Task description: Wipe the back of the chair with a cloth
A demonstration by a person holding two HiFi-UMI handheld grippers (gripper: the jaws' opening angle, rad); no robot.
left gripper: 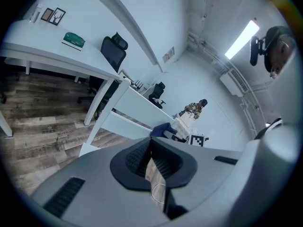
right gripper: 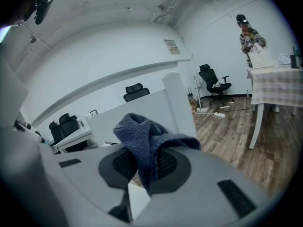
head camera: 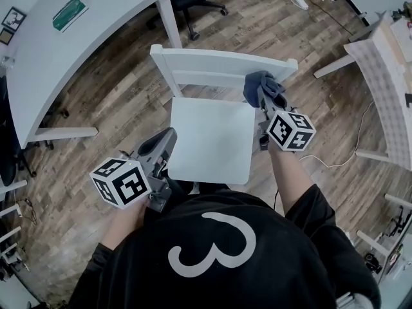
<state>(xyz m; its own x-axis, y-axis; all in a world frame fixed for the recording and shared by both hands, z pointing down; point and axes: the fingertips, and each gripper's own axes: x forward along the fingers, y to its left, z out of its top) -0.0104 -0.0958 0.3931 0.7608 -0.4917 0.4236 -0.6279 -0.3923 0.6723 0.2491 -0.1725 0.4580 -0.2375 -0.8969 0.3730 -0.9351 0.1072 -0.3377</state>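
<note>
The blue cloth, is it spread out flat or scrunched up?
Scrunched up. The cloth sticks up in bunched folds, pinched in the right gripper, by the chair back.

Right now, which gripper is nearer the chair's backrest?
Right. The right gripper holds the blue cloth at the backrest's right end; the left gripper is back by the seat's front left corner, holding nothing.

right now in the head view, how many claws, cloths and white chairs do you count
claws: 2, the left claw and the right claw
cloth: 1, held in the right claw
white chair: 1
total: 4
</note>
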